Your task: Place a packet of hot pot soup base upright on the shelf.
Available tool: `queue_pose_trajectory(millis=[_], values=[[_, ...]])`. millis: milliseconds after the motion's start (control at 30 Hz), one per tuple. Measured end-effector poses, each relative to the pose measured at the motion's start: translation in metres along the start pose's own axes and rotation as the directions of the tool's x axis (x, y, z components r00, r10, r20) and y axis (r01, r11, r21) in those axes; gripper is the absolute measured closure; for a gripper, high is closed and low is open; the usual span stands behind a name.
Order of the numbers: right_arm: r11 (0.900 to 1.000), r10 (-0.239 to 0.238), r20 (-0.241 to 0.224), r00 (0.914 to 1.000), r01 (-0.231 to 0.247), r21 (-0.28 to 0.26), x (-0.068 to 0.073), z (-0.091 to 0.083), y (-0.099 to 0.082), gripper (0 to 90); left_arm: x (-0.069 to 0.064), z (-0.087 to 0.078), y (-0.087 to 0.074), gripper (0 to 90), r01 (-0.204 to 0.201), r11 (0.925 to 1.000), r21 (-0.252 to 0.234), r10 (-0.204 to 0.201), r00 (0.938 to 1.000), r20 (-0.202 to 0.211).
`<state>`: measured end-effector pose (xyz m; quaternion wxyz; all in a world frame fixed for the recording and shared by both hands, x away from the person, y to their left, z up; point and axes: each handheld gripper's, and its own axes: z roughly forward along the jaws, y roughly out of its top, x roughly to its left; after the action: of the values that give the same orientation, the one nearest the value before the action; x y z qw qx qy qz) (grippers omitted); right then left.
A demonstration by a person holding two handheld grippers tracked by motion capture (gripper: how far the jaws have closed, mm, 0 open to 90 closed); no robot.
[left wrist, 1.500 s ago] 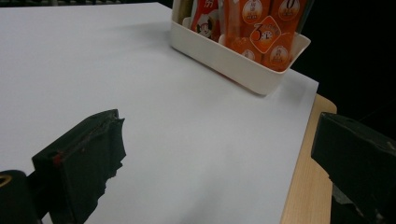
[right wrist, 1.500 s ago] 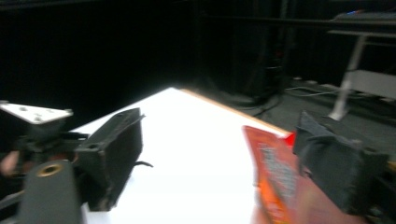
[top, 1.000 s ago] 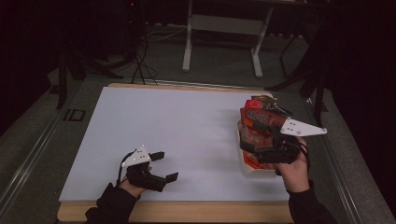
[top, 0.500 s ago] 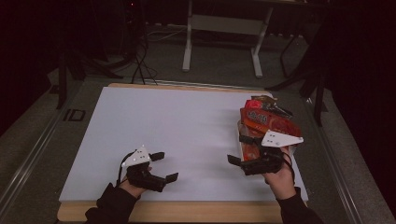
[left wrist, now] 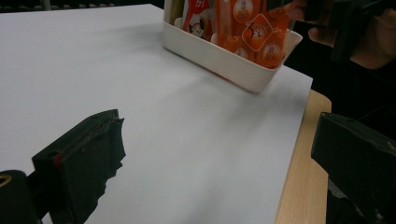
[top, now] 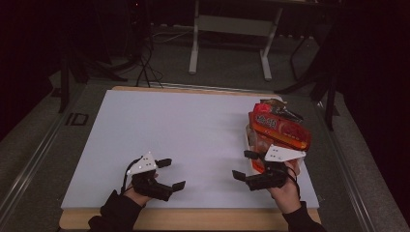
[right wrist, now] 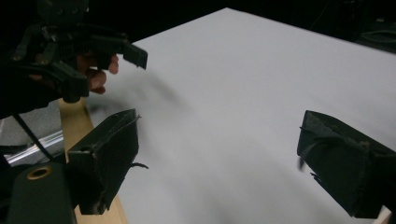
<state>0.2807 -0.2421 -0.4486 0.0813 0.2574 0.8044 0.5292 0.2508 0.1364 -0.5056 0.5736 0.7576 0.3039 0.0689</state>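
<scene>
**Both claws empty, snack tub at right edge**

Left claw (top: pixel 170 173) wide, holding nothing, low over the tabletop (top: pixel 183 130) near its front edge. Right claw (top: pixel 245 165) likewise wide and empty, just beside the near end of the white tub (left wrist: pixel 219 53). Tub holds orange snack packets (top: pixel 278 129) and sits along the tabletop's right edge

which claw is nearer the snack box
The right claw, just in front of the white box of orange snack packs; the left claw sits far across the white board.
</scene>
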Motion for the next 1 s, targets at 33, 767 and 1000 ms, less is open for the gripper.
queue_pose_trajectory(millis=[33, 767, 1000], values=[[1.0, 0.001, 0.0, 1.0, -0.001, 0.002, 0.0, 0.0, -0.002, 12.4, 0.0, 0.0, 0.0, 2.4, 0.0, 1.0, -0.001, 0.0, 1.0, 0.0], [0.9992, -0.04, 0.027, 0.9988, 0.04, 0.006, 0.002, -0.006, -0.016, 12.4, -0.004, 0.002, -0.002, 2.5, -0.027, 0.9996, -0.011, 0.027, 0.9996, 0.003], [0.9992, -0.037, 0.036, 0.9987, 0.038, -0.015, 0.001, -0.007, -0.016, 12.4, -0.005, 0.001, -0.002, 2.5, -0.026, 0.9996, -0.014, 0.026, 0.9997, -0.001]])
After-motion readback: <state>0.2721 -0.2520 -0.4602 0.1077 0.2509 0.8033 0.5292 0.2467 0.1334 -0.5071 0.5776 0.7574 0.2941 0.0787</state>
